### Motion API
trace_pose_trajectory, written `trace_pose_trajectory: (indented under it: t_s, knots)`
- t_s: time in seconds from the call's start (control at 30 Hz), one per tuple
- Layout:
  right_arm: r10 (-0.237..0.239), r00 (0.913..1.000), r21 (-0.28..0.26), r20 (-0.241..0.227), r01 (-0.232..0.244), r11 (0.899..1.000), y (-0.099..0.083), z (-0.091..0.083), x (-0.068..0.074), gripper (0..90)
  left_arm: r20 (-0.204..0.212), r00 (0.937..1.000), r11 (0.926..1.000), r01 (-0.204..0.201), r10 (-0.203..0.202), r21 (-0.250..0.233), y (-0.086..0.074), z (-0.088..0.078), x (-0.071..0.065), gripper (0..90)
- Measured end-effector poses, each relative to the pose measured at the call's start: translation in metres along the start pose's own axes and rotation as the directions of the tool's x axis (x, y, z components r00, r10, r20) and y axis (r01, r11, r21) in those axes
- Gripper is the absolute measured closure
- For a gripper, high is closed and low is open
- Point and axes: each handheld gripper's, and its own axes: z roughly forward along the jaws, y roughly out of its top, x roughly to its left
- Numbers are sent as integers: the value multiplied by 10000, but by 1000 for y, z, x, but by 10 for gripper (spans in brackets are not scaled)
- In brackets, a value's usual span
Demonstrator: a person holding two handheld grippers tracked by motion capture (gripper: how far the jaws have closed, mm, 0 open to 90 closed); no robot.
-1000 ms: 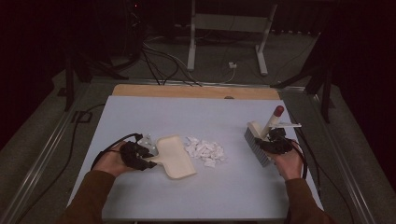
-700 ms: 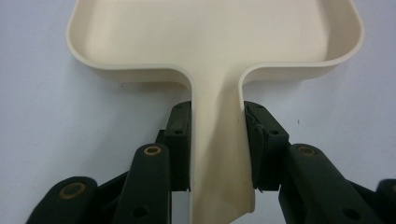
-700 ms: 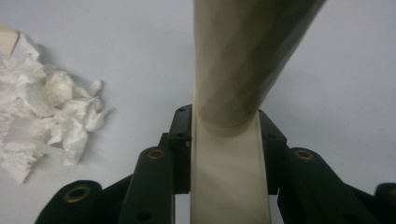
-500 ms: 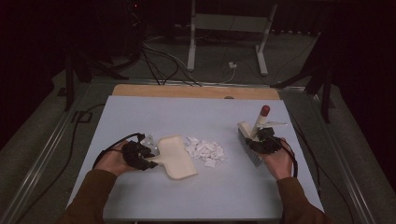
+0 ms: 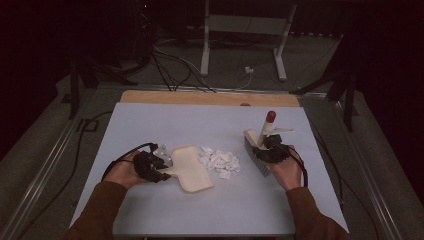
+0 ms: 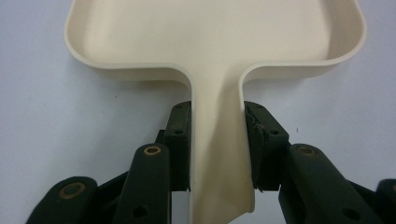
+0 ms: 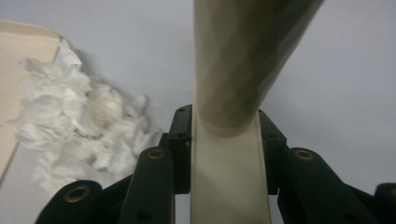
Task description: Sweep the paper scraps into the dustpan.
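- Moving leftward since the earlier frames, my right gripper (image 5: 266,147) is carrying the brush (image 5: 256,150) in from the right edge of the table (image 5: 150,120) toward the middle of the frame, closing the gap to the paper scraps (image 5: 220,161).
- My left gripper (image 5: 161,170) is staying where it was, at lower left of centre in the high view.
- I am keeping the left gripper clamped on the handle of the cream dustpan (image 5: 191,167); in the left gripper view both jaws are pressing the handle's sides, with the pan (image 6: 215,37) spreading across the upper frame.
- I am holding the right gripper closed on the brush handle (image 7: 231,140), which is rising up the centre of that view.
- As I judge it, the job is sweeping the scraps into the dustpan, and it is barely starting: both tools are in hand, the pile is lying just right of the pan's mouth, and no scraps are sitting inside the pan yet.
- What remains, I think, is bringing the bristles down to the right of the pile and pushing it leftward.
- From above I am seeing the brush's red tip (image 5: 270,117) and its tilt, while the right gripper view is giving me the crumpled texture of the scraps (image 7: 79,126) at left and a corner of the pan at the upper left edge.
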Motion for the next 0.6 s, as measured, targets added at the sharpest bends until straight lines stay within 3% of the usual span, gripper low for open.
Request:
trace_pose_trajectory:
  t_s: [0.6]
  knots:
    - [-779,9963,-86,-377,776,9969,22,25,48,669,4,10000,10000,8,-8,9,0,1,0,664]
